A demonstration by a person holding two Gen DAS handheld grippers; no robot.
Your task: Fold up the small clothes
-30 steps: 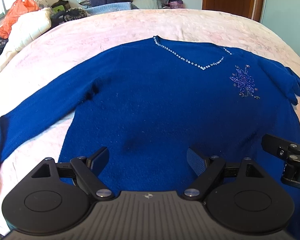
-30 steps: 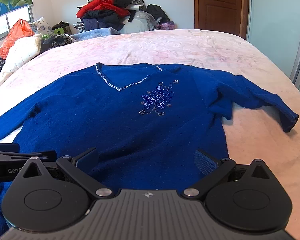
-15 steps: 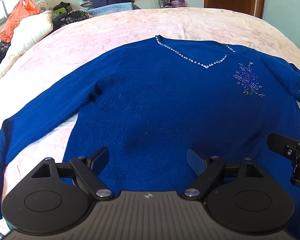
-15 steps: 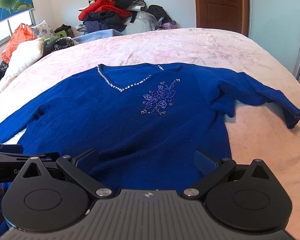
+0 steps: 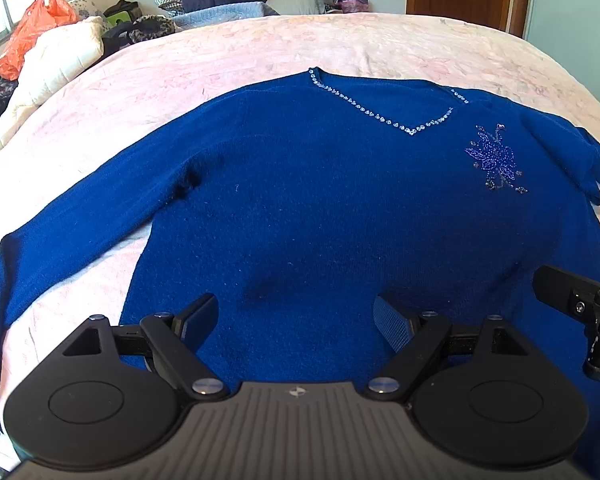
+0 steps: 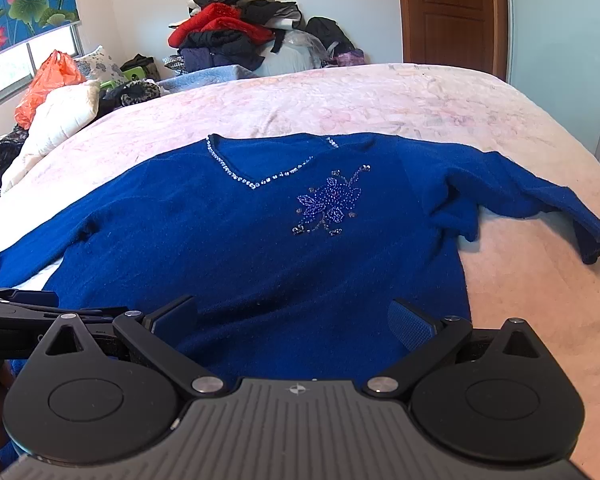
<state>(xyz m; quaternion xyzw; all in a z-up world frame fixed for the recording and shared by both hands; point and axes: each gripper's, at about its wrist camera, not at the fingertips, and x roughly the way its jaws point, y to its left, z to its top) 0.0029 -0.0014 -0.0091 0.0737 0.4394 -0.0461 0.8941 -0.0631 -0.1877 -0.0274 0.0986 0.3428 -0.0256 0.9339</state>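
A royal blue V-neck sweater lies face up and spread flat on the pink bedspread, with a rhinestone neckline and a beaded flower on the chest. Its left sleeve stretches out toward the bed's near left edge; its right sleeve lies out to the right, slightly crumpled. My left gripper hovers open over the lower hem, nothing between its fingers. My right gripper also hangs open over the hem, further right. Each gripper shows at the other view's edge.
A heap of clothes is piled at the far end of the bed. A white duvet and an orange plastic bag lie at the far left. A wooden door stands at the back right.
Both views have tilted up slightly, so the sweater sits a little lower in frame. Both grippers stay open and the sweater has not moved.
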